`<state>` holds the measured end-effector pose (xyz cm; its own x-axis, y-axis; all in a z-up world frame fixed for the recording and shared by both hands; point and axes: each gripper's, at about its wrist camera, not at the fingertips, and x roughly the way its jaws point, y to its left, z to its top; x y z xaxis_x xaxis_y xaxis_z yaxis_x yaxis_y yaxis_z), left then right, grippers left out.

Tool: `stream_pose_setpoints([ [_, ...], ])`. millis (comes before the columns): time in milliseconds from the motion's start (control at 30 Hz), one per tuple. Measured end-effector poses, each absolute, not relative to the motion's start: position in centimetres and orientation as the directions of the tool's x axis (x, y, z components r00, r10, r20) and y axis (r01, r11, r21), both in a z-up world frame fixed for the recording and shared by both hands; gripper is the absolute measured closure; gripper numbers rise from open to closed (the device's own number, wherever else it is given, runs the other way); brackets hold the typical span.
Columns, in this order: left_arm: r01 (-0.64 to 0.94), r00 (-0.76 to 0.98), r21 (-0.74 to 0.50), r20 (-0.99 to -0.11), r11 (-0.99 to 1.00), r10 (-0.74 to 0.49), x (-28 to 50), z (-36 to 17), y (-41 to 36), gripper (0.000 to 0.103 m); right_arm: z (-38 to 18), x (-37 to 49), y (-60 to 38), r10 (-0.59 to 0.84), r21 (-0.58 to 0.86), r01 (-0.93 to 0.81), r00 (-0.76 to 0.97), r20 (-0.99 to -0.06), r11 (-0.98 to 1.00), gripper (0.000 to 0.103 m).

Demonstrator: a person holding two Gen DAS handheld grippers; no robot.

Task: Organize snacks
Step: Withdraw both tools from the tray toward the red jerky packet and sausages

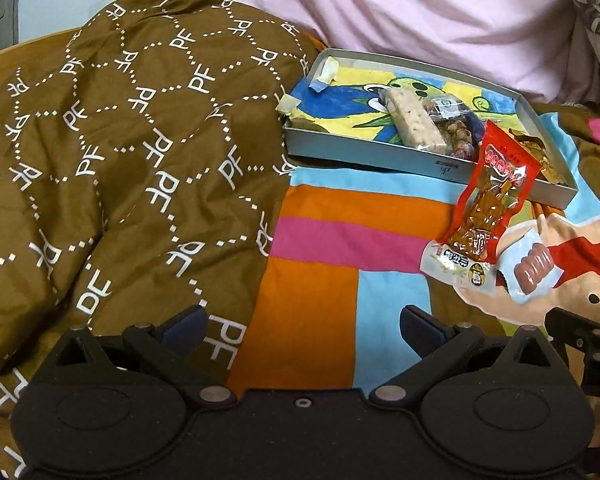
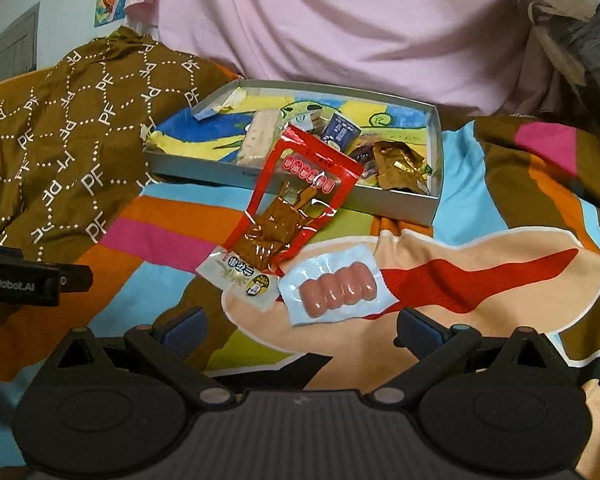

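Note:
A shallow grey box (image 2: 396, 204) (image 1: 364, 156) with a painted bottom lies on the bed and holds several snacks: a pale bar (image 1: 414, 124) (image 2: 262, 136), a gold pack (image 2: 400, 166), a blue pack (image 2: 342, 132). A red snack pack (image 2: 300, 196) (image 1: 488, 196) leans on the box's near wall. A white pack (image 2: 244, 280) and a sausage pack (image 2: 338, 290) (image 1: 534, 270) lie on the sheet in front. My right gripper (image 2: 300, 330) is open and empty, just short of the sausage pack. My left gripper (image 1: 304, 330) is open and empty over the sheet, left of the packs.
A brown quilt with PF lettering (image 1: 120, 152) (image 2: 80, 140) is bunched at the left. Pink cloth (image 2: 340, 20) hangs behind the box. The colourful sheet (image 1: 340, 240) covers the bed. The left gripper's body (image 2: 32, 280) shows at the left edge of the right wrist view.

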<state>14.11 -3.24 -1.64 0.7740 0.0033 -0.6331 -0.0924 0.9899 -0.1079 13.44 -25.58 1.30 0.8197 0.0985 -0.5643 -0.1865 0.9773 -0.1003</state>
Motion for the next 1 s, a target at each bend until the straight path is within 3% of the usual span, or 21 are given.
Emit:
stream_pose_setpoints([
  [1000, -0.076, 0.773, -0.064, -0.634, 0.995, 0.019, 16.7, -1.6, -4.2, 0.001, 1.4, 15.0, -25.6, 0.138, -0.039, -0.201, 0.786, -0.602, 0.979, 0.000],
])
